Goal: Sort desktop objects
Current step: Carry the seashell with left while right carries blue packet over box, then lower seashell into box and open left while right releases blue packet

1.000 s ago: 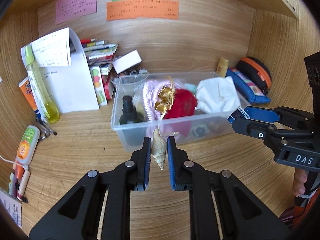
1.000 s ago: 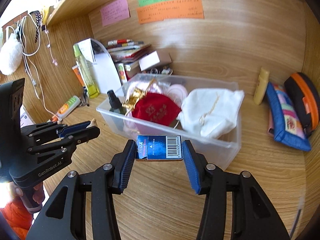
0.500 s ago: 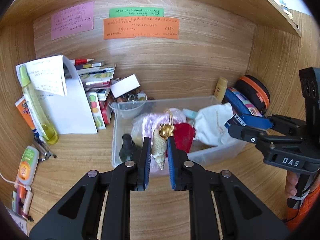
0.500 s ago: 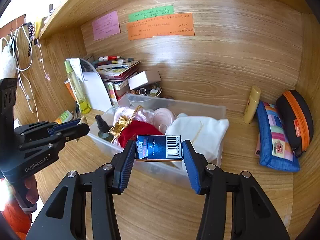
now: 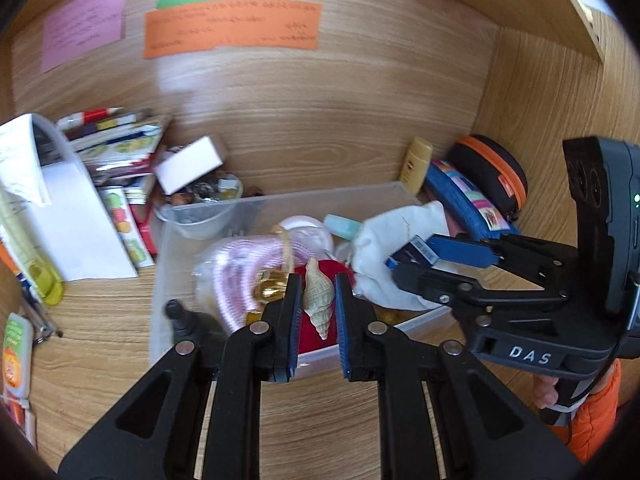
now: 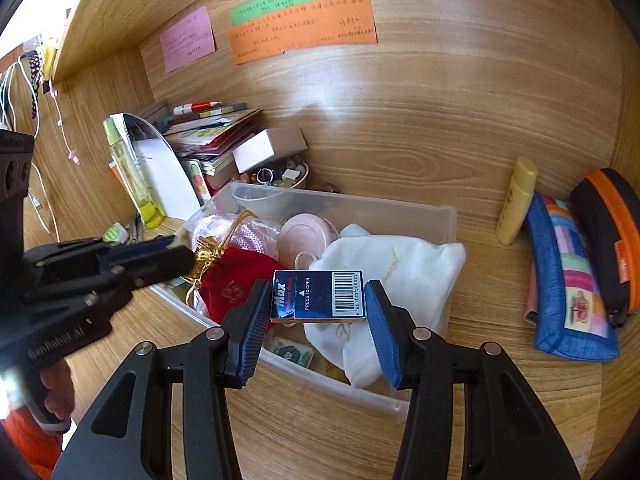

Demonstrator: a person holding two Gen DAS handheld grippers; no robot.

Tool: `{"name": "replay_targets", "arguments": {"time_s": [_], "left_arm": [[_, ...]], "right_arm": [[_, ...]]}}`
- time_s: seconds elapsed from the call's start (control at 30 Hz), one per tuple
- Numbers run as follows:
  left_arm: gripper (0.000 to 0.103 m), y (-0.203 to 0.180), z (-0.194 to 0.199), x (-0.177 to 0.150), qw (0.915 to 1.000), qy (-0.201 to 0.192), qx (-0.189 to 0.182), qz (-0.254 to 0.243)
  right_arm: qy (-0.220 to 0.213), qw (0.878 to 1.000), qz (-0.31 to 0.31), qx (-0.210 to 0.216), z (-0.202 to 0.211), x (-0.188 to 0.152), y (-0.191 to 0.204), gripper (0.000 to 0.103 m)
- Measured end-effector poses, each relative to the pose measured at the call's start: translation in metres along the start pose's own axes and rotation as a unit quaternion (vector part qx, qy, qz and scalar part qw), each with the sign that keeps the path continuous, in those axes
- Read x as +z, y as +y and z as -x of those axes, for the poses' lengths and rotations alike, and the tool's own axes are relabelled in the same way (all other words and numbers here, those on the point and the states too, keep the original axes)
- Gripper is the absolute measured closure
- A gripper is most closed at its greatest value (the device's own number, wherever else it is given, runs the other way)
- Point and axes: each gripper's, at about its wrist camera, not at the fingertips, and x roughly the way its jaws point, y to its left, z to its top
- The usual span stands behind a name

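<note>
Shell and small box held over the clear bin, ready to drop in.

The left hand-held gripper (image 5: 316, 308) is clamped on a ridged seashell (image 5: 317, 300) by its widest part; it looks light, hard and brittle. Below, the clear plastic bin (image 6: 416, 210) on the bench already holds a pink coil, red pouch (image 6: 230, 284), pink disc and white cloth bag (image 6: 404, 264). The right hand-held gripper (image 6: 318, 312) grips a small blue box (image 6: 318, 296) by its 2 short ends: light, stiff cardboard, probably crushable.
</note>
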Motion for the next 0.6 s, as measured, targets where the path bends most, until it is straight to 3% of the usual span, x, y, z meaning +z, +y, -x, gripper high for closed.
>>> {"name": "replay_targets", "arguments": {"time_s": [0.6], "left_arm": [[0.088,0.003,-0.029,-0.002,0.9991,0.031,-0.028,0.009]], "right_arm": [[0.024,0.999,0.018,-0.030,-0.019,-0.007,-0.001,0.058]]}}
